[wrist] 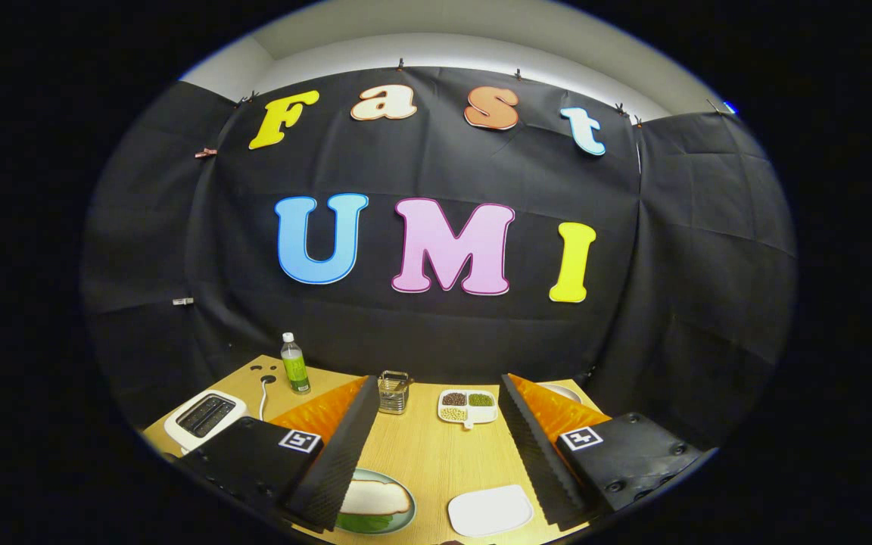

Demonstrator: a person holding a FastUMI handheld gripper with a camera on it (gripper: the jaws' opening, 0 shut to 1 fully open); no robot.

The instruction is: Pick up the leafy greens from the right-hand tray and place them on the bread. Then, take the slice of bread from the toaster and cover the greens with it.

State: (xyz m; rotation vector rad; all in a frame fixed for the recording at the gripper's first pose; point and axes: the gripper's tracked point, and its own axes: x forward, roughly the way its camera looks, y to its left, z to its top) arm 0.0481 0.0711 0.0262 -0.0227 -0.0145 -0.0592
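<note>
**Already stacked: bread over greens on the plate, jaws spread and empty**

Evidently the gripper (436,462) hangs high and level over the desk (436,454), looking across it rather than down at any one item. Its jaws stand wide apart with nothing between them; their inner faces are ribbed, which would suit soft food.

Task items: a slice of bread (375,497) lies on a round plate (406,522), close in and just beside the left finger. Leafy greens (364,522) poke out from under its near edge, so the bread appears to cover them; judged from that, the task looks near done or done. Whether a second slice sits beneath, I cannot tell.

- Tray (490,509): white, rounded rectangle, smooth, bare, lying between the fingers toward the right one. Likely where the greens came from.
- Toaster (205,416): white, glossy, two dark slots on top, beyond the left finger, cord trailing to the desk's far side. Slots look empty from here.
- Divided dish (468,406): white, three compartments of dry beans or grains, far centre.
- Small wire basket (393,392) just left of the dish.
- Bottle (294,365): clear plastic, upright, by the wall.

Desk surface is pale wood grain, matte.
</note>
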